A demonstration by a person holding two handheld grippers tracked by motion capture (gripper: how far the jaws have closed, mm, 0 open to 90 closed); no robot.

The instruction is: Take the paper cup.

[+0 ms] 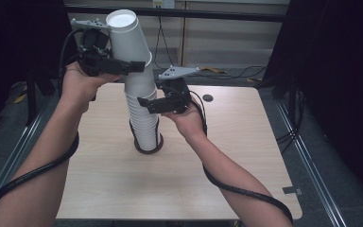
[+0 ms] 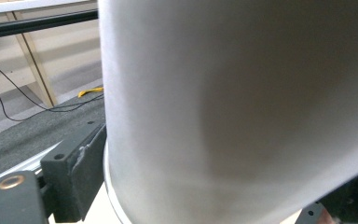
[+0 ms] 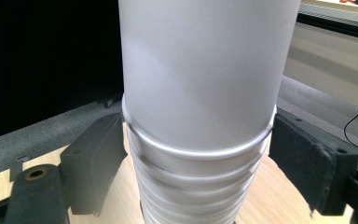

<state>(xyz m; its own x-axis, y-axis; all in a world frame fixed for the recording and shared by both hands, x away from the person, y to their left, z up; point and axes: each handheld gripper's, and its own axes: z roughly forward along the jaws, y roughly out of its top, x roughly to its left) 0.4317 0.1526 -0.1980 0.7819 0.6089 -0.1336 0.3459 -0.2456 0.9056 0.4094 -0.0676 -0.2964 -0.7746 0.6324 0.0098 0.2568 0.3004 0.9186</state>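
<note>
Wooden table (image 1: 99,184) under tall white cup stack (image 1: 144,123), top cup (image 1: 127,40) tilted, both tools pinching it.

The top cup (image 2: 242,107) hides the left gripper (image 2: 214,186)'s far jaw and overruns the frame

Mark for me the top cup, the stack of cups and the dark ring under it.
top cup (image 1: 127,40), high view, on its side wall.
stack of cups (image 1: 144,120), high view, on the nested rims.
dark ring (image 1: 149,151), high view, on its front edge.
</note>
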